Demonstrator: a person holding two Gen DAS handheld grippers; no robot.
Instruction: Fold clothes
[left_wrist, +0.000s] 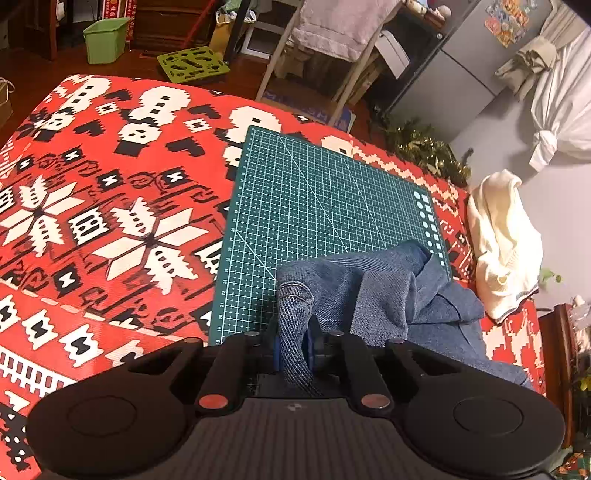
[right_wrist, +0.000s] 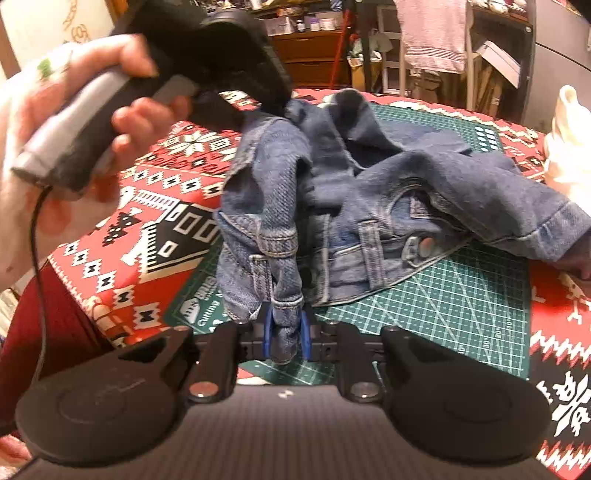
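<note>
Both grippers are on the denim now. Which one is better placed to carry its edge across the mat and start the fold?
Probably the left gripper: shut on the denim garment, bare cutting mat ahead. The right gripper grips the belt-loop edge, bunched denim ahead.

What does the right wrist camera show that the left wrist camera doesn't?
Only the right wrist view shows the hand holding the left gripper, plus the jeans' waistband button and belt loops. Only the left wrist view shows the green bin on the floor and the white tied bag. Both show the denim jeans pinched in each gripper's blue pads, the green cutting mat, the red patterned cloth and the cream garment.
</note>
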